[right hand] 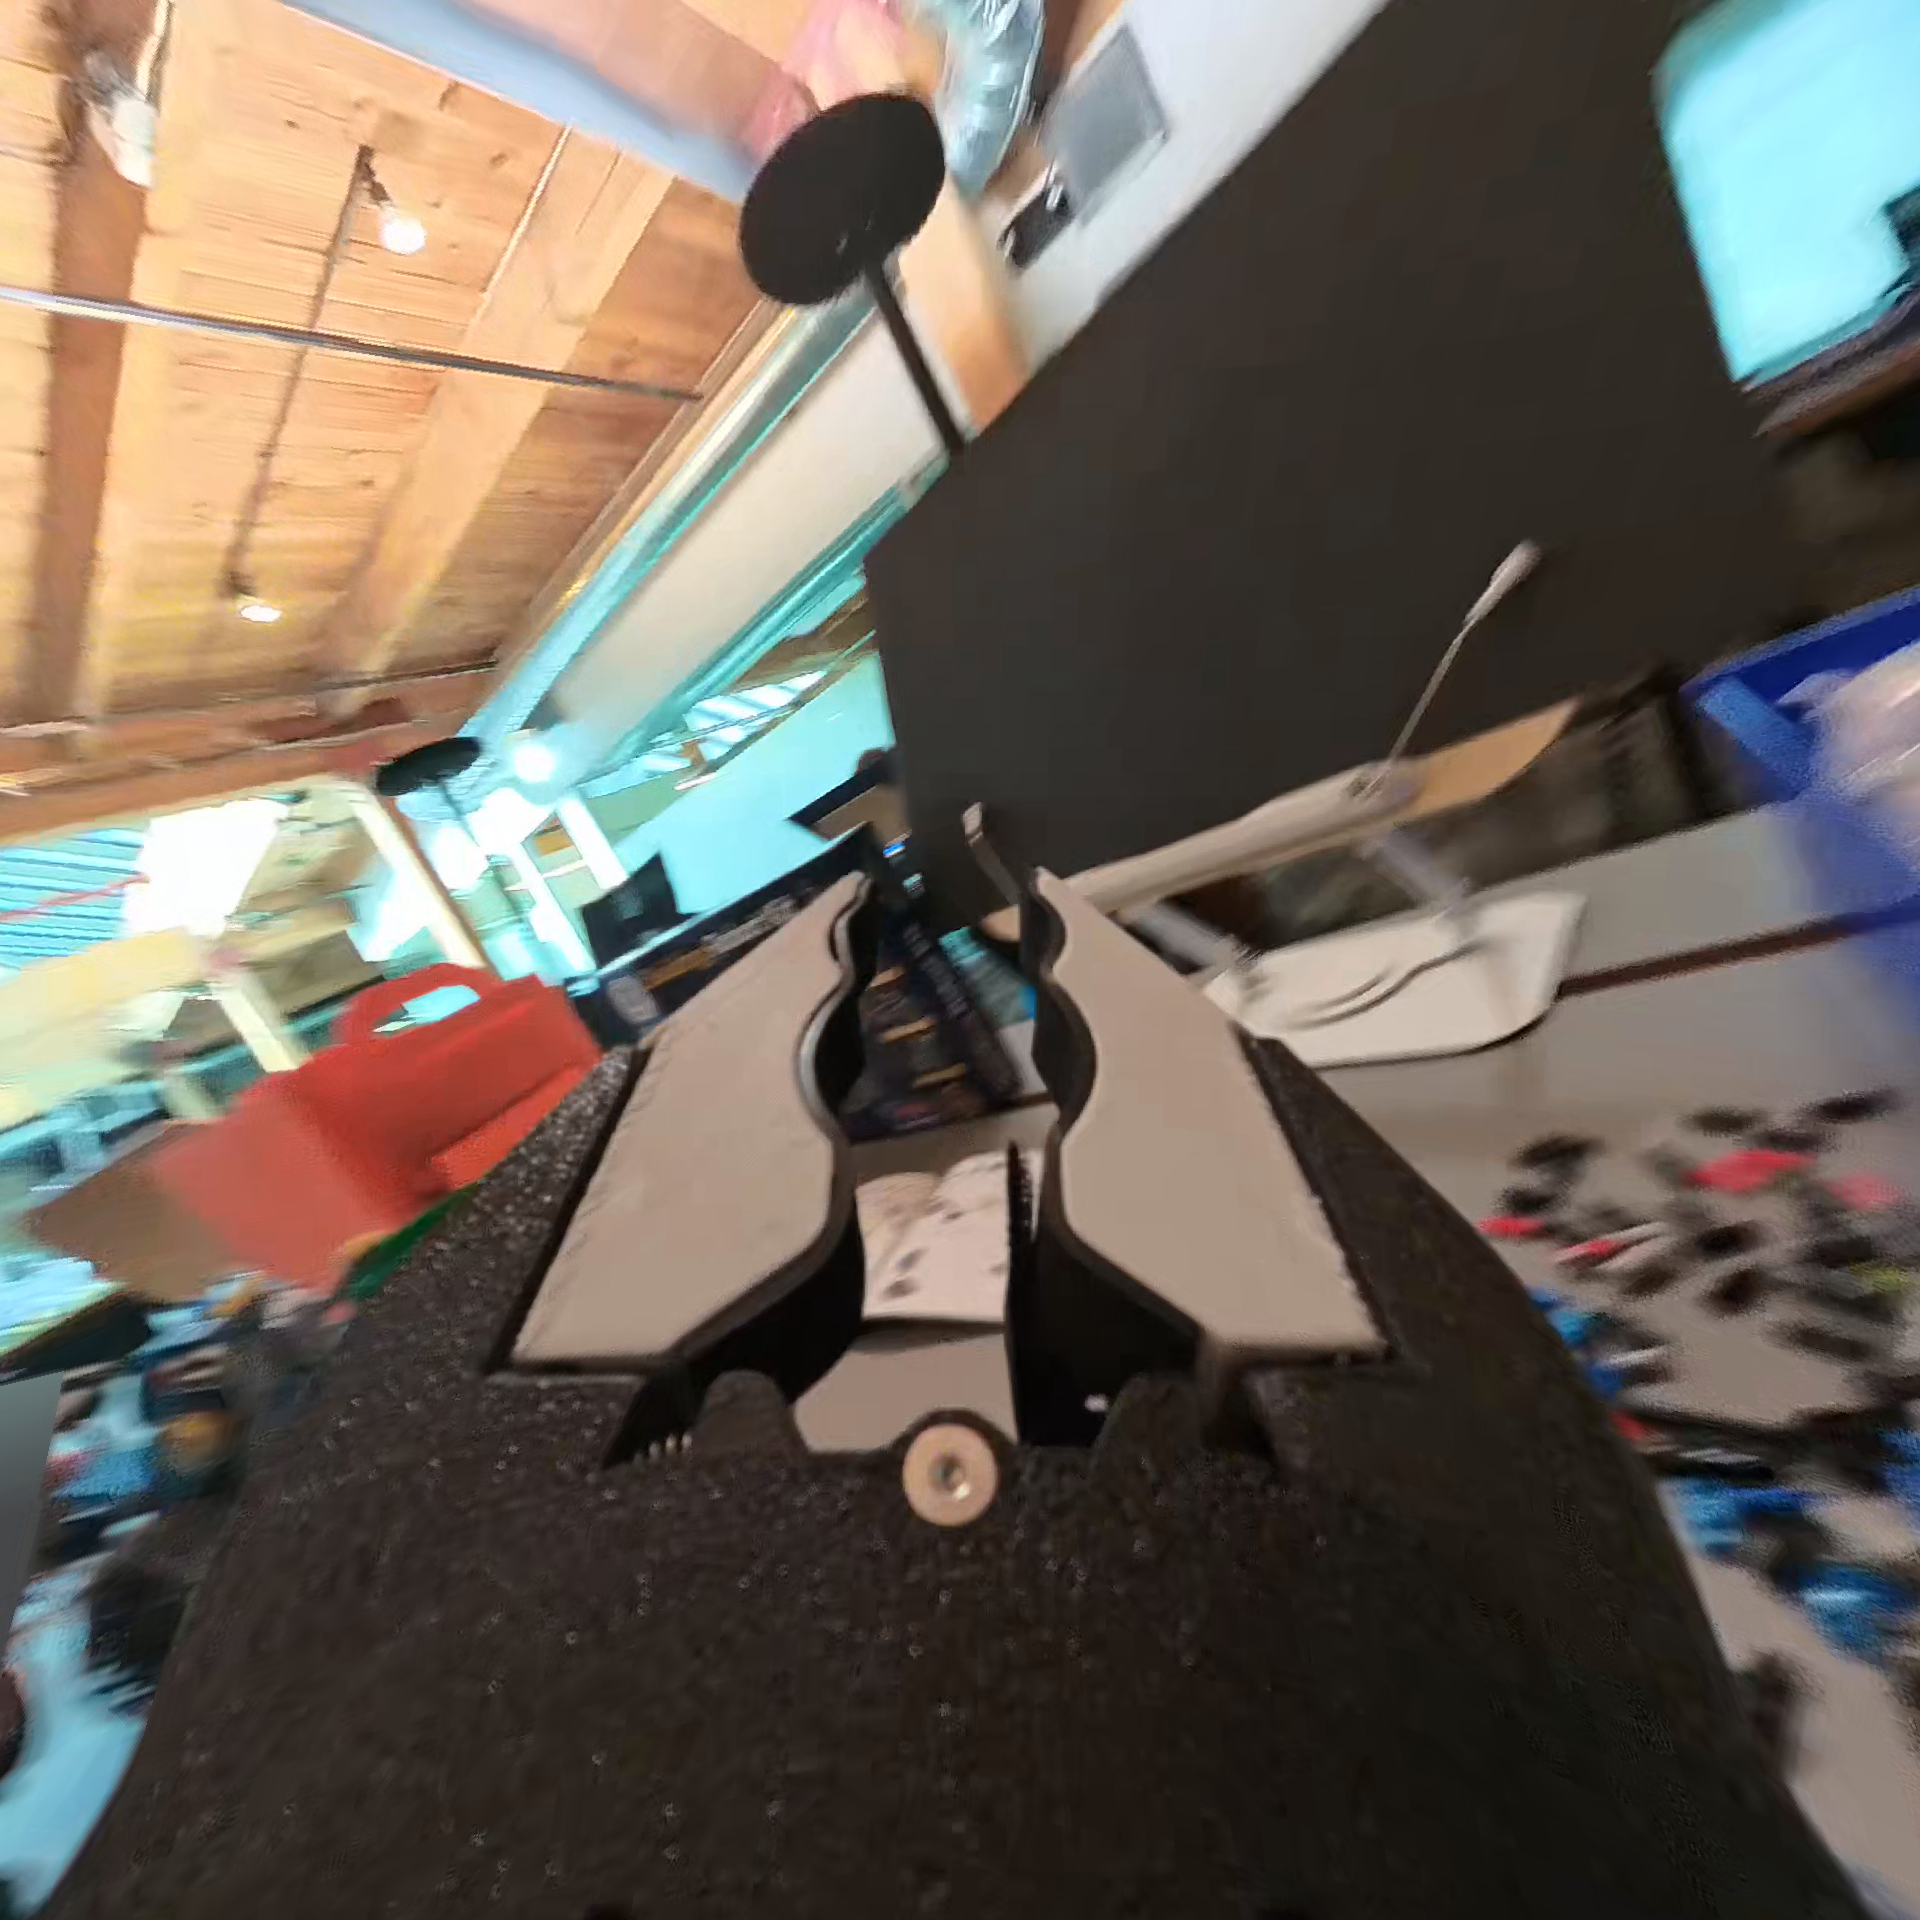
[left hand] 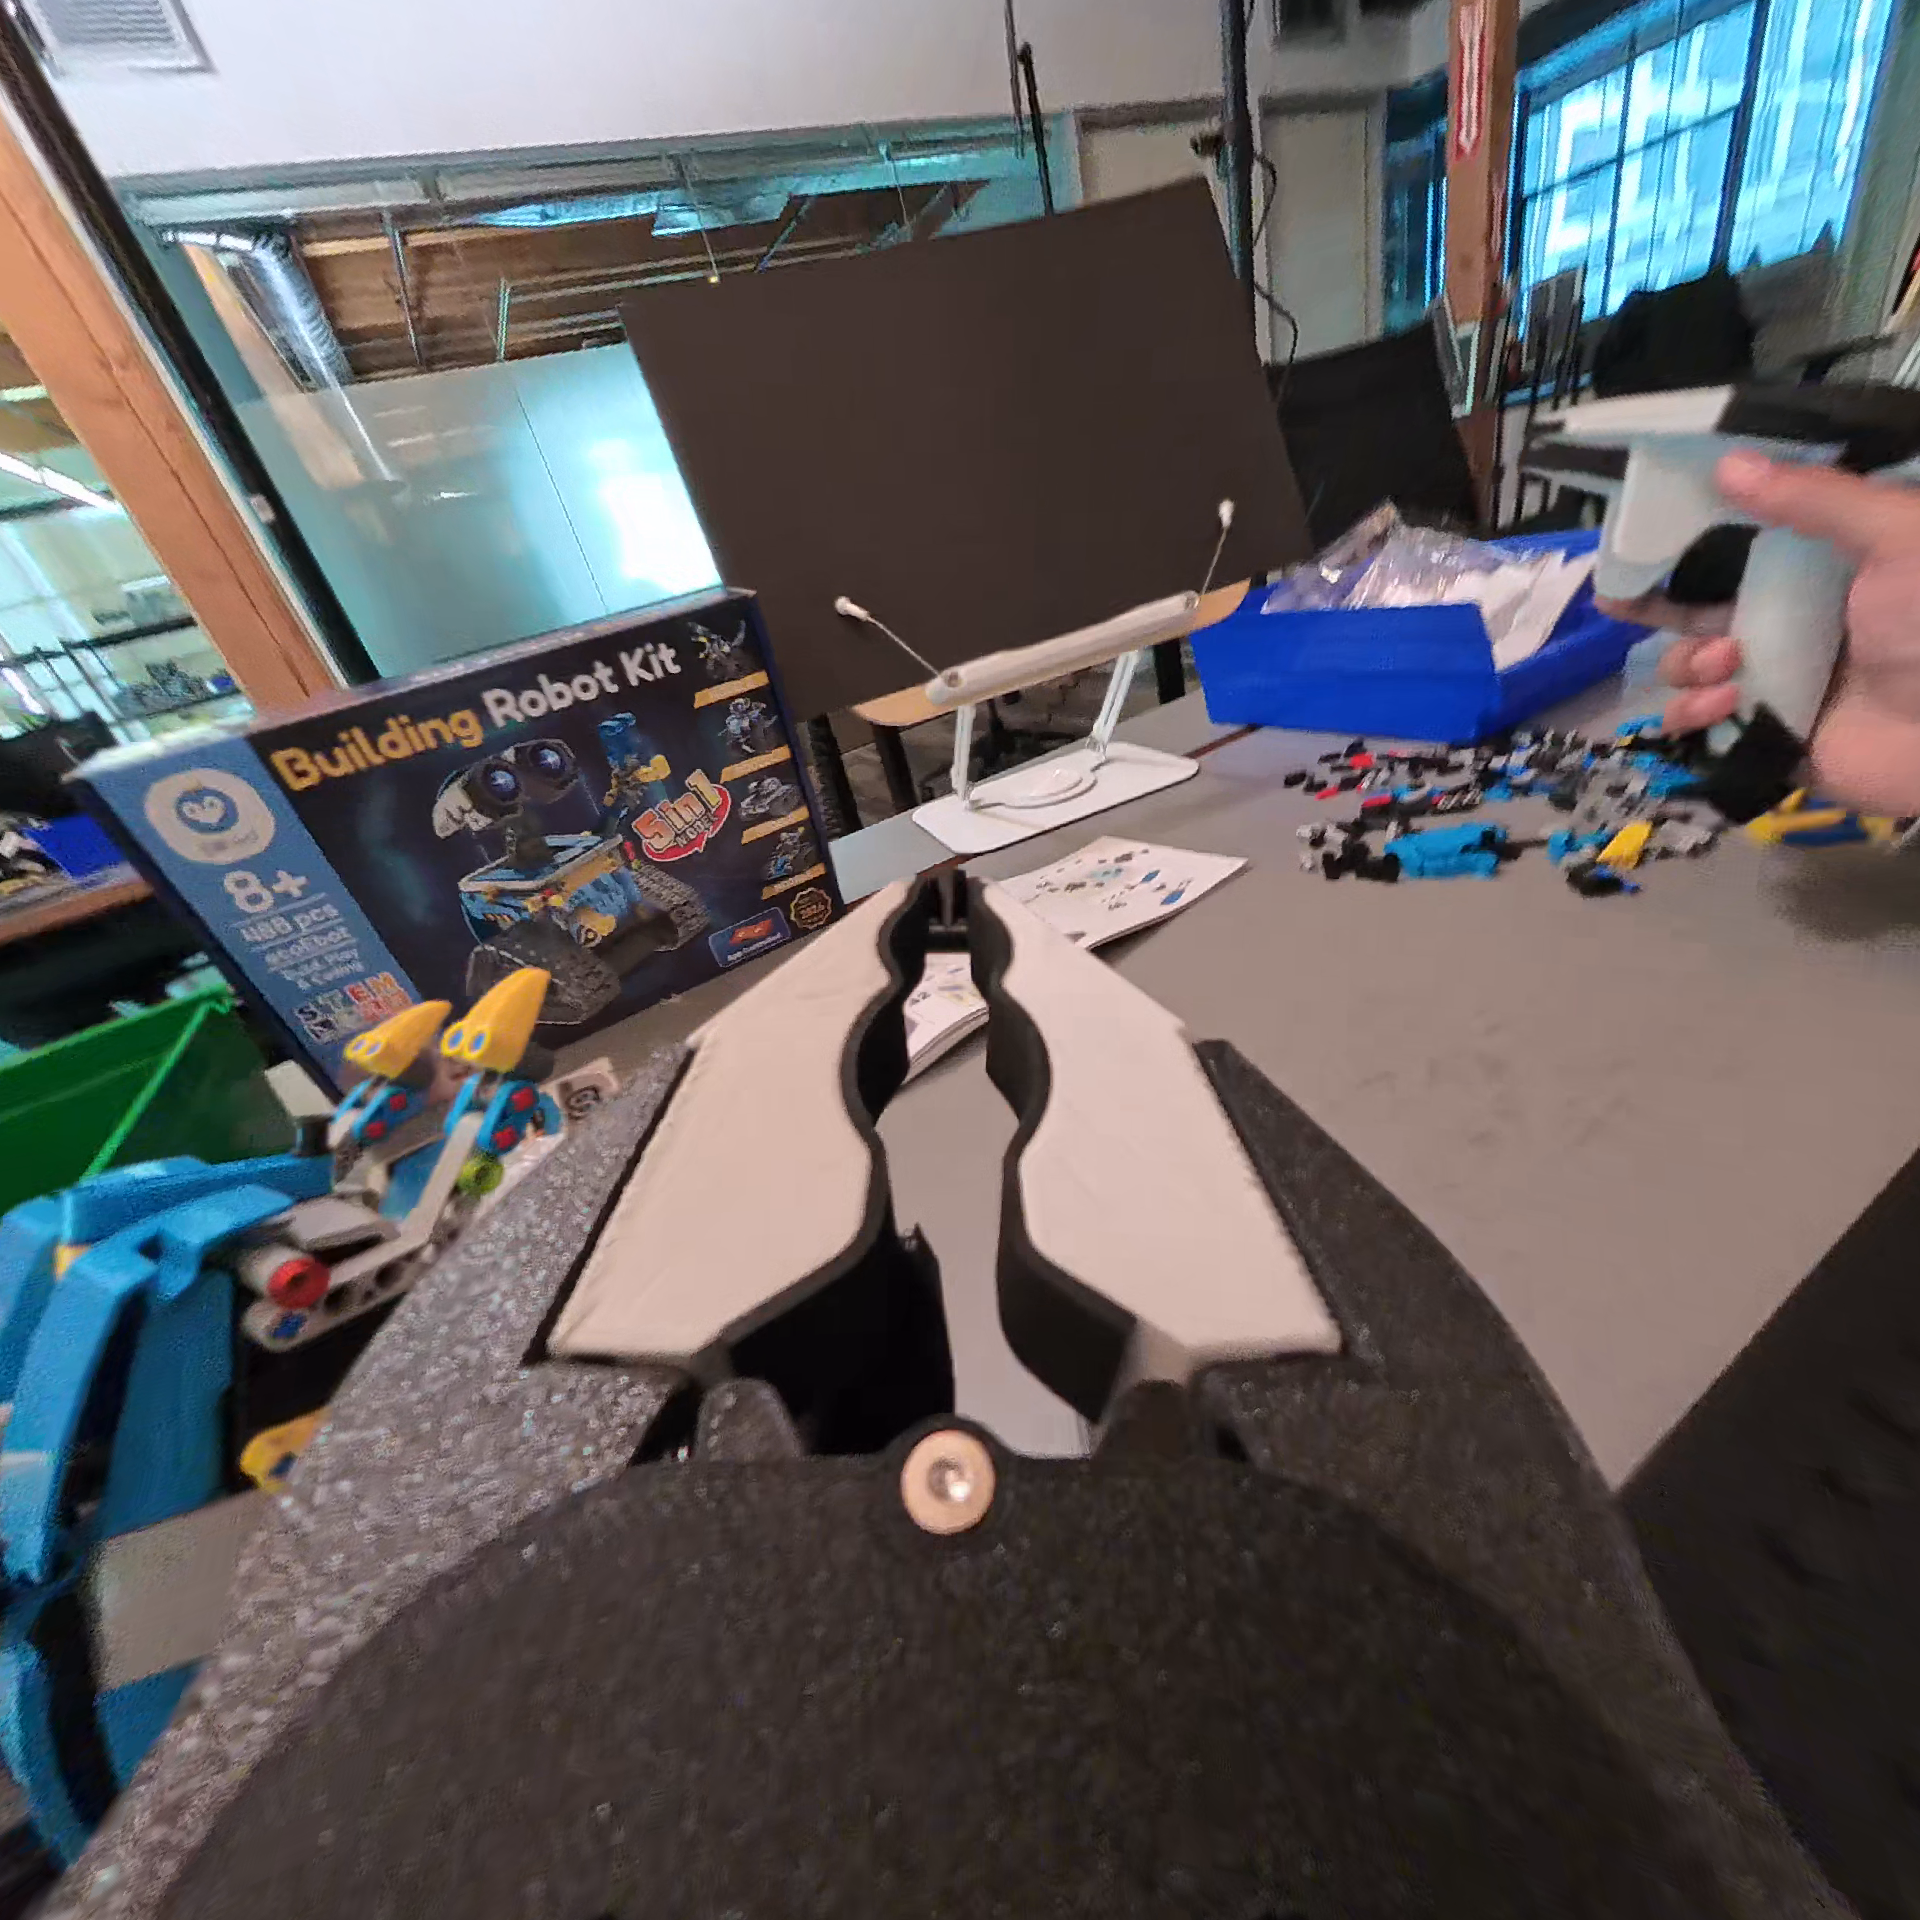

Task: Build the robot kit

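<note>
The left gripper (left hand: 943, 904) is held above the grey counter (left hand: 1403, 1039); its fingers (left hand: 800, 1039) are set narrowly apart, with a slim gap at the tips, and nothing is gripped or touched. A leaflet (left hand: 1127, 883) is seen just past the tips, partly covered by them. The right gripper (right hand: 940, 904) is tilted upward over the counter (right hand: 1507, 1122); its fingers (right hand: 1153, 1122) are parted a little wider, and nothing is held between them. In the left wrist view the right gripper (left hand: 1756, 769) is seen at the right edge in a hand (left hand: 1860, 665), its tip low over the loose bricks (left hand: 1507, 821); whether anything is touched there cannot be told, and the hand is cut off by the frame.

The right wrist view is heavily blurred: the bricks (right hand: 1714, 1247) are seen only as dark, red and blue smears, and the leaflet (right hand: 935, 1236) is mostly hidden between the fingers. The box (right hand: 925, 1029) is barely made out beyond the tips.

A blue bin (left hand: 1392, 655) stands at the far right of the counter, with clear plastic bags (left hand: 1423, 566) in it. A kit box (left hand: 499, 821) stands upright near the left edge, with a part-built model (left hand: 416, 1132) before it. A white stand (left hand: 1060, 717) is placed at the far edge before a black board (left hand: 966, 416). A green bin (left hand: 114, 1081) is seen off the left edge, its contents hidden.
</note>
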Demonstrator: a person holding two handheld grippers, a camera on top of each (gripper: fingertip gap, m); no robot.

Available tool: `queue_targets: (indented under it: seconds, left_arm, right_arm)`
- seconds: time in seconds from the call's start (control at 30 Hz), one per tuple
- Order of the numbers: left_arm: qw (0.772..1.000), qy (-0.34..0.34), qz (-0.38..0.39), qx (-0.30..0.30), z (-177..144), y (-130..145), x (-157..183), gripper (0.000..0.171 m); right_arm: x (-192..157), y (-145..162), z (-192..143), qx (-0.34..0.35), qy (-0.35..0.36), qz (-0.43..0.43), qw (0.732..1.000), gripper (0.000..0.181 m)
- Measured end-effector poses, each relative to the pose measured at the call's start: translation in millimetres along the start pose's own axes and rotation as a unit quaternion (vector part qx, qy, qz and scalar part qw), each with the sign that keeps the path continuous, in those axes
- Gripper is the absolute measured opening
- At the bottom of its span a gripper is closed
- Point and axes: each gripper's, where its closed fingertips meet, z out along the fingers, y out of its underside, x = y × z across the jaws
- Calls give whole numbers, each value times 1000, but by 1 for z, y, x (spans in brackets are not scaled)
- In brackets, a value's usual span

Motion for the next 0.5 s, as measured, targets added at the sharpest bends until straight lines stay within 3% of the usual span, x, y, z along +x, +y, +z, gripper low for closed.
queue_targets:
  seconds: [0.13,0.2,0.3,0.5]
  left_arm:
    - [999,18,-44,-2,7,11,8,6]
    - [998,30,-54,-11,14,24,12,6]
    - [997,27,-71,-3,14,23,6,6]
    - [995,24,-97,-13,16,29,-1,6]
  right_arm:
    - [11,-24,-12,37,22,-112,993,27]
    - [8,-16,-7,24,17,-127,992,27]
    - [1,9,4,-37,4,-155,987,27]
    - [7,20,8,-70,6,-122,990,34]
